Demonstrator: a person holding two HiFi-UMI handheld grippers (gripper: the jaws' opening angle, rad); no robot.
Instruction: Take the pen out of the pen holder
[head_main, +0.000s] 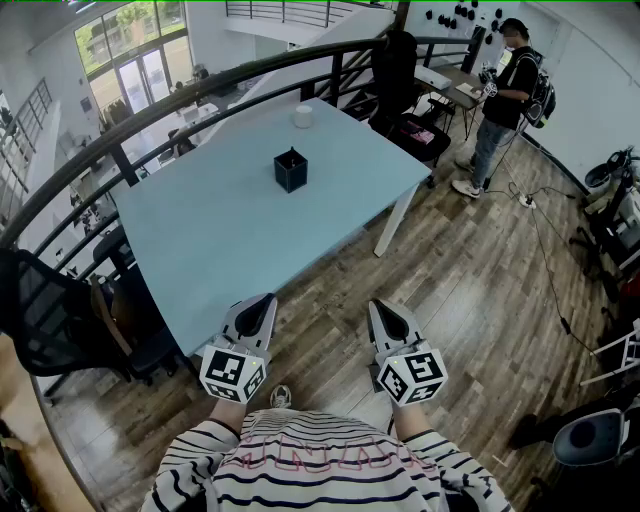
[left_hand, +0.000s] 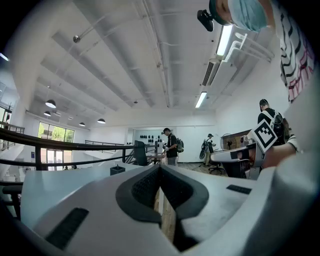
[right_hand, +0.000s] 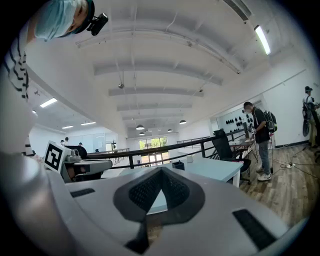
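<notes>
The pen holder (head_main: 291, 172), a small dark square box, stands upright on the light blue table (head_main: 220, 240), towards its far half and clear of every edge. The pen (head_main: 291, 152) shows only as a thin dark tip above the holder's rim, too small to describe further. A white cup-like item (head_main: 304, 116) sits near the table's far end, well apart from the holder. The table stands on a wood-plank floor (head_main: 470, 290) on white legs, with a black railing (head_main: 150, 125) curving along its far side. One black office chair (head_main: 45, 325) stands at the near left corner of the table and another (head_main: 395, 65) beyond the far end. A person (head_main: 505, 100) in dark clothing stands at a desk in the far right background. The left gripper (head_main: 267, 299) is held at the table's near edge, level, its jaws clenched together with nothing between them. The right gripper (head_main: 379, 306) is held over the floor beside the table's near corner, its jaws likewise pressed together and empty. Both grippers sit close to the operator's striped shirt (head_main: 330, 470), side by side but not touching, and well apart from the pen holder.
</notes>
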